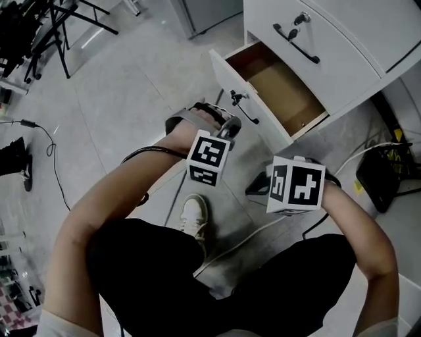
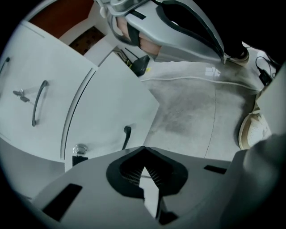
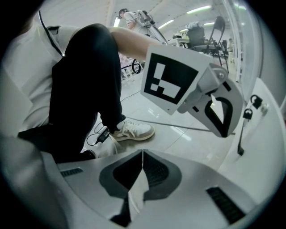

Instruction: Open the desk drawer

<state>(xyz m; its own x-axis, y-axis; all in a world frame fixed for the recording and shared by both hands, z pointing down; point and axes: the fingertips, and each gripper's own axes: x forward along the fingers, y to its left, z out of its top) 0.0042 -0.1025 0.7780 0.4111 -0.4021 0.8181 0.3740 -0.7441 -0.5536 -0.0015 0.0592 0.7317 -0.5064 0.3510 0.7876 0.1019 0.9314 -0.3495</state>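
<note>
Drawer [image 1: 228, 74] of the white desk stands pulled out at the head view's upper right, showing its brown inside, with one black handle [image 1: 245, 107] on its white front. Above it a second drawer [image 1: 342, 33] sits shut, with one black handle [image 1: 297, 43] and one key [image 1: 301, 18] in its lock. Two grippers hang before the open front: the left gripper [image 1: 230, 125] just beside that handle, jaws pressed together on nothing, and the right gripper [image 3: 142, 154] nearer the person, likewise closed and empty.
</note>
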